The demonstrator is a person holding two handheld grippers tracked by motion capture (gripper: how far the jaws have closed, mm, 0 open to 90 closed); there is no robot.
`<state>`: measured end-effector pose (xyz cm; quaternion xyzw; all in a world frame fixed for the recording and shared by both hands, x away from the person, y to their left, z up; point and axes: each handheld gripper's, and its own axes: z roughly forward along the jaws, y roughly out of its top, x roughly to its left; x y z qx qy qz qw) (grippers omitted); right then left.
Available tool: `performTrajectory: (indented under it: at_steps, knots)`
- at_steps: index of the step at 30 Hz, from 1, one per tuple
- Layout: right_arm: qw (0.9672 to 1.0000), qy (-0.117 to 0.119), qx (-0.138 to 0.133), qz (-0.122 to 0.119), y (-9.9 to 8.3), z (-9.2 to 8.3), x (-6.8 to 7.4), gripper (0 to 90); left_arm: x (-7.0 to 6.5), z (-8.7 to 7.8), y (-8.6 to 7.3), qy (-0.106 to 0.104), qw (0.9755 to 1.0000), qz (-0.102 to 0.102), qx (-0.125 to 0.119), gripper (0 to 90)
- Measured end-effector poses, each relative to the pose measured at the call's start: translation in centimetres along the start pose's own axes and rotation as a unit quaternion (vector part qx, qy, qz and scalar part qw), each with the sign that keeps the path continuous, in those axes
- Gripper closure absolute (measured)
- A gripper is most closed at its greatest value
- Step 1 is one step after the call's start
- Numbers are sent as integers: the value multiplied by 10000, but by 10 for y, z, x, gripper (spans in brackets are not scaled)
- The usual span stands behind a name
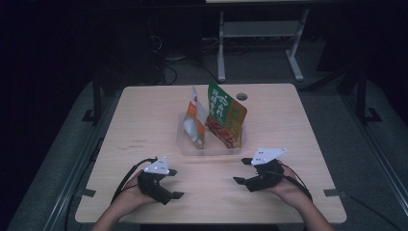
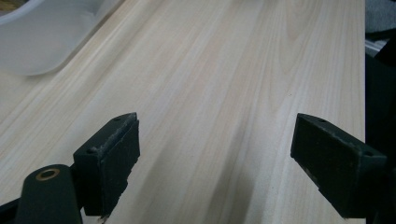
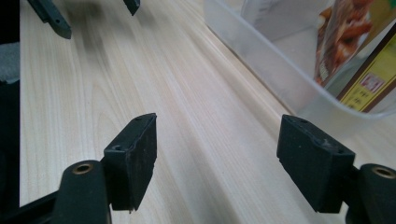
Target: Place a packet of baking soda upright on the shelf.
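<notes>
A clear plastic bin (image 1: 182, 144) stands mid-table with two snack packets upright in it: a white and orange one (image 1: 195, 120) on the left and a green and orange one (image 1: 225, 115) on the right. My left gripper (image 1: 175, 184) rests low over the wood at the front left, jaws open with bare table between them (image 2: 215, 154). My right gripper (image 1: 243, 171) sits at the front right, jaws open and empty (image 3: 217, 154). In the right gripper view the bin wall (image 3: 261, 60) and the packets (image 3: 355, 51) lie just ahead to the right.
The wooden table (image 1: 144, 115) has a round cable hole (image 1: 242, 96) at the back. The bin's corner (image 2: 37, 42) shows at the upper left of the left gripper view. A white desk frame (image 1: 260, 43) stands beyond on the dark floor.
</notes>
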<state>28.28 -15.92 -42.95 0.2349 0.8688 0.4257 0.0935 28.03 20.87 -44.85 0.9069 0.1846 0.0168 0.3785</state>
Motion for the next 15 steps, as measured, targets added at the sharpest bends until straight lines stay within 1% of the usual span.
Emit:
performTrajectory:
  at_steps: [2, 3, 4, 6, 8, 9, 11, 12, 15]
  knots:
    - [9999, 88, -7, 62, -2, 4, -1, 281, -2, 1, 0, -27, 10000, 68, 28, 151]
    - [9999, 123, 4, 9, -2, 7, -1, 278, -2, 2, 0, -41, 10000, 76, 15, 151]
    - [9999, 132, 56, -3, -2, 9, 0, 277, -3, 3, 0, -55, 9999, 87, 17, 150]
    - [9998, 57, 212, -17, -3, 14, 2, 278, -4, 5, 0, -83, 9999, 61, 30, 151]
    - [9995, 76, 315, -46, -4, 17, 2, 278, -4, 5, 1, -80, 9998, 134, 78, 151]
    - [9994, 92, 327, -47, -4, 18, 3, 278, -4, 5, 1, -79, 9999, 90, 38, 151]
    - [9994, 141, 291, -73, -3, 18, 3, 277, -4, 4, 1, -39, 9998, 168, 74, 151]
    - [9995, 162, 273, -65, -3, 18, 3, 278, -4, 4, 1, -39, 9999, 125, 34, 151]
    - [9995, 177, 238, -88, -3, 17, 2, 278, -4, 4, 1, -37, 9999, 134, 30, 151]
